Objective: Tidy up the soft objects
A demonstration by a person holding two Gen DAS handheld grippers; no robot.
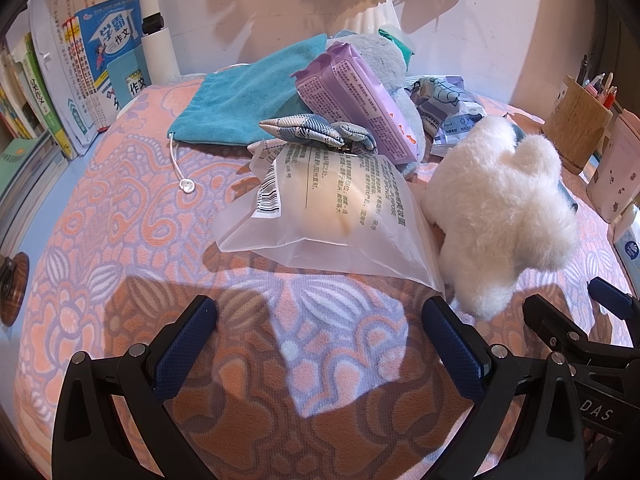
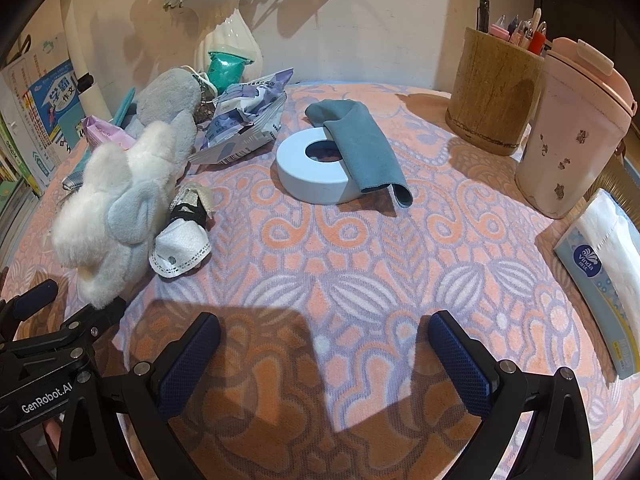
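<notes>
My left gripper [image 1: 320, 340] hangs open over the patterned cloth, nothing between its fingers. Just ahead lies a translucent bag [image 1: 320, 216] with a pale sponge inside. A white plush toy [image 1: 496, 216] sits to its right. Behind are a plaid fabric pouch [image 1: 316, 132], a purple wipes pack [image 1: 356, 100] and a teal drawstring pouch [image 1: 248, 100]. My right gripper [image 2: 324, 344] is open and empty too. In its view the plush toy [image 2: 120, 200] lies at the left beside a white face mask [image 2: 180, 248]. A grey-blue cloth [image 2: 364, 148] drapes over a white ring [image 2: 304, 184].
Books [image 1: 92, 64] stand at the left. A white vase [image 2: 228, 40], a packet of masks [image 2: 244, 124] and a grey plush [image 2: 168, 96] sit at the back. A wooden pen holder [image 2: 492, 92], a pink cup [image 2: 572, 136] and a tissue pack [image 2: 600, 272] line the right side.
</notes>
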